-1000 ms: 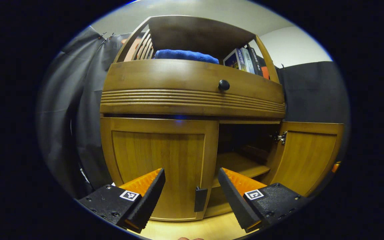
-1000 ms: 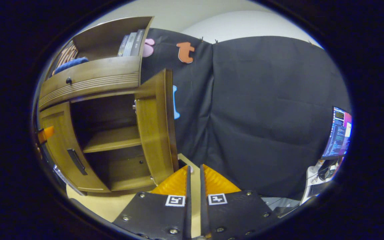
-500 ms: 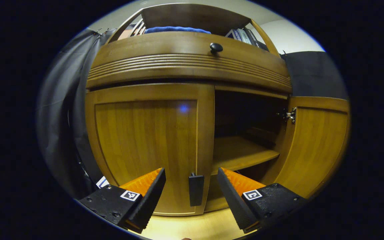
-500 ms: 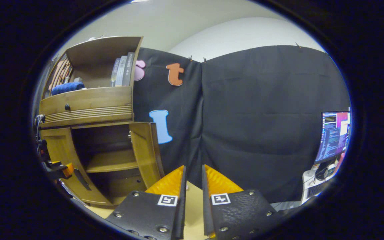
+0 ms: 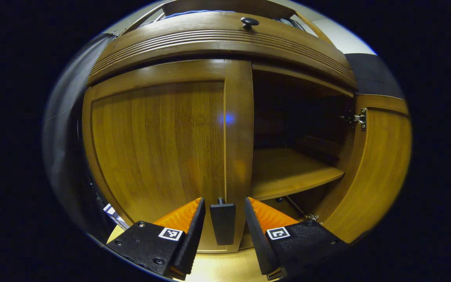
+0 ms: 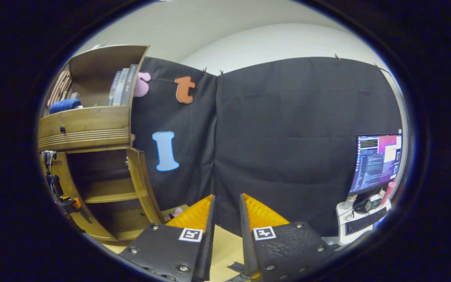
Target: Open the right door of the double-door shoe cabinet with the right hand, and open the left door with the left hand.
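Observation:
The wooden shoe cabinet (image 5: 210,39) stands close in the left gripper view. Its left door (image 5: 159,145) is closed, and its right door (image 5: 382,164) is swung wide open. My left gripper (image 5: 224,199) is open, its fingers either side of the left door's dark handle (image 5: 222,225) with small gaps. In the right gripper view the cabinet (image 6: 88,125) is far off at the left with the right door (image 6: 141,184) open. My right gripper (image 6: 227,197) points at the black cloth wall, shut but for a narrow gap, holding nothing.
An inner shelf (image 5: 288,172) shows in the open right half. A drawer with a dark knob (image 5: 249,21) sits above the doors. A blue towel (image 6: 64,105) and books (image 6: 121,84) are on top. A monitor (image 6: 374,162) and keyboard (image 6: 362,223) stand at the right.
My left gripper has moved in to the left door and narrowed around its handle. My right gripper has drawn back from the open right door and turned right, its gap slightly wider.

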{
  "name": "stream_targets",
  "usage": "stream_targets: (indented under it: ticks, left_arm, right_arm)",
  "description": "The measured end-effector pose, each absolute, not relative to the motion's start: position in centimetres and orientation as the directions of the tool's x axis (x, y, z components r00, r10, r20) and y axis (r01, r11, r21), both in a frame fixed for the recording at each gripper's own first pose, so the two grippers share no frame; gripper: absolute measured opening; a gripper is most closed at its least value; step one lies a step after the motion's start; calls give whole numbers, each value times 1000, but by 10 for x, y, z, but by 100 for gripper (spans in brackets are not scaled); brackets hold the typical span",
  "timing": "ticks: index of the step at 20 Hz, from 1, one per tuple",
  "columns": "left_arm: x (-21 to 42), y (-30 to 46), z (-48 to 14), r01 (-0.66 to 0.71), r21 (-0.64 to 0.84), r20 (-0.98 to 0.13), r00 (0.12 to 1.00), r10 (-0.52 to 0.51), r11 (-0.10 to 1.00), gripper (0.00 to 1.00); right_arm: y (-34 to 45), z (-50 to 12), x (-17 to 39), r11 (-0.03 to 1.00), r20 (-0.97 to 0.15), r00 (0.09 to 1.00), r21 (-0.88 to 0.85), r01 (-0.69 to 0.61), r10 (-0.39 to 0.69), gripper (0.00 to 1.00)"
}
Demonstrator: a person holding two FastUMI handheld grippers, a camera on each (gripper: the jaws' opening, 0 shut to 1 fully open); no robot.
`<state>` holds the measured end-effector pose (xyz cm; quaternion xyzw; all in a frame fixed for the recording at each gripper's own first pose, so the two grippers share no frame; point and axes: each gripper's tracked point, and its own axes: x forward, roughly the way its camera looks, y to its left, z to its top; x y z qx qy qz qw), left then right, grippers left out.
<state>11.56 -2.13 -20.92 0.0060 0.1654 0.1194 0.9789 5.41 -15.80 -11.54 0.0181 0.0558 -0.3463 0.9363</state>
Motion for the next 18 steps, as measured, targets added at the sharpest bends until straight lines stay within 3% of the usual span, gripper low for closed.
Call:
stream_targets:
  ticks: [1, 4, 18]
  left_arm:
    - [118, -18, -213, -243, 50, -330, 911, 246, 969, 59]
    - [117, -19, -218, -257, 43, -338, 906, 256, 966, 37]
    - [93, -20, -211, -275, 0, -320, 911, 260, 962, 32]
  right_arm:
    - [-160, -116, 54, 757, -121, 751, -2, 653, -649, 33]
    - [-163, -124, 57, 759, -144, 750, -12, 651, -646, 33]
    - [-147, -151, 114, 854, -189, 839, 4, 520, -510, 33]
